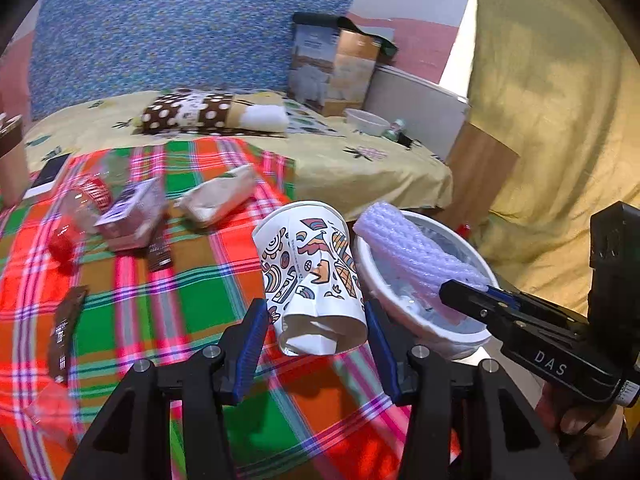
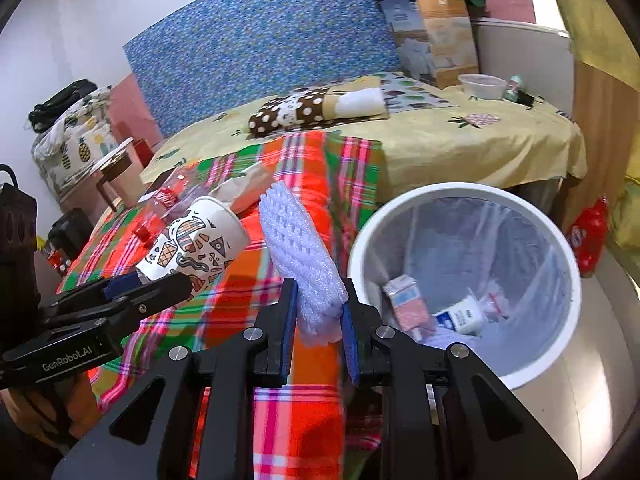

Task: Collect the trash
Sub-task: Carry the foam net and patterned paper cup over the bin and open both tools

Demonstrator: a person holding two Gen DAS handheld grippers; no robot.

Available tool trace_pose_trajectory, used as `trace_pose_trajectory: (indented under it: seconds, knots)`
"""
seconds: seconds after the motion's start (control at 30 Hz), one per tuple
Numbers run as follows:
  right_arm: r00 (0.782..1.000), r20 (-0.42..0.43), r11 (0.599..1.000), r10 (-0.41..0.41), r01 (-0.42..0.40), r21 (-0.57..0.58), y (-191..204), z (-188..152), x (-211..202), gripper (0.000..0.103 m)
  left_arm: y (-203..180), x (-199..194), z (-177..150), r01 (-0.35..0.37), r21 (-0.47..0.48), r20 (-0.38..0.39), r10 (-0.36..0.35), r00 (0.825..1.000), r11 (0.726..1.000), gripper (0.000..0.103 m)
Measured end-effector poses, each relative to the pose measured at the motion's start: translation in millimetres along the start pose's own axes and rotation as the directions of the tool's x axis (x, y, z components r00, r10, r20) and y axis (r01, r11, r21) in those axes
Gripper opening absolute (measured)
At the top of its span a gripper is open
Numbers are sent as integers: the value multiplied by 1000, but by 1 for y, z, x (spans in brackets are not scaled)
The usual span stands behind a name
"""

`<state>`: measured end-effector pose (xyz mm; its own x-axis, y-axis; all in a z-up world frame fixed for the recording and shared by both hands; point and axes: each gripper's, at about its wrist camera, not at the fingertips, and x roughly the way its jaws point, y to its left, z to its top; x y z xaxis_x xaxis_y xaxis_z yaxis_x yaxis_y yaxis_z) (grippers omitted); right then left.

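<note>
Left gripper (image 1: 316, 344) angled down over plaid blanket (image 1: 168, 312) on bed, jaws clamped on crushed patterned paper cup (image 1: 316, 280), cup held clear above blanket near bed edge. Loose trash left behind on blanket: plastic bottle (image 1: 80, 208), small carton (image 1: 132, 212), wrappers (image 1: 64, 328). Right gripper (image 2: 320, 312) angled down just beside it, jaws clamped on white foam net sleeve (image 2: 300, 264), sleeve upright, near bin rim. White lined bin (image 2: 560, 256) on floor just off bed edge, mouth open, carton and packet (image 2: 460, 316) inside.
</note>
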<state>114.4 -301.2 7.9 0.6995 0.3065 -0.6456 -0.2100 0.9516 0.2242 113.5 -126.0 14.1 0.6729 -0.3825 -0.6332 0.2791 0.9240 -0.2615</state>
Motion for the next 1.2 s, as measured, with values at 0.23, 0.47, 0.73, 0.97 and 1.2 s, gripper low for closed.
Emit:
trace_pose_trajectory:
  seconds: [0.23,0.47,0.73,0.97,1.2]
  knots:
    - [999,4,998,-47,46,42,-22,-4,-7,23,-28,22,7,57,40,-19,-56,998,998,49]
    - [995,-10,991,-102,102,92,-45,-9,-12,23,-51,40,11,104,79,-43,-101,994,991,49]
    - [988,-28,981,-150,152,121,-60,-14,-13,23,-72,65,10,162,120,-97,-150,984,980,50]
    - [982,-72,971,-176,185,149,-75,-18,-9,25,-83,85,8,201,136,-145,-181,973,970,52]
    - [976,-103,964,-192,207,167,-82,-20,-5,27,-87,101,8,224,126,-178,-200,963,966,53]
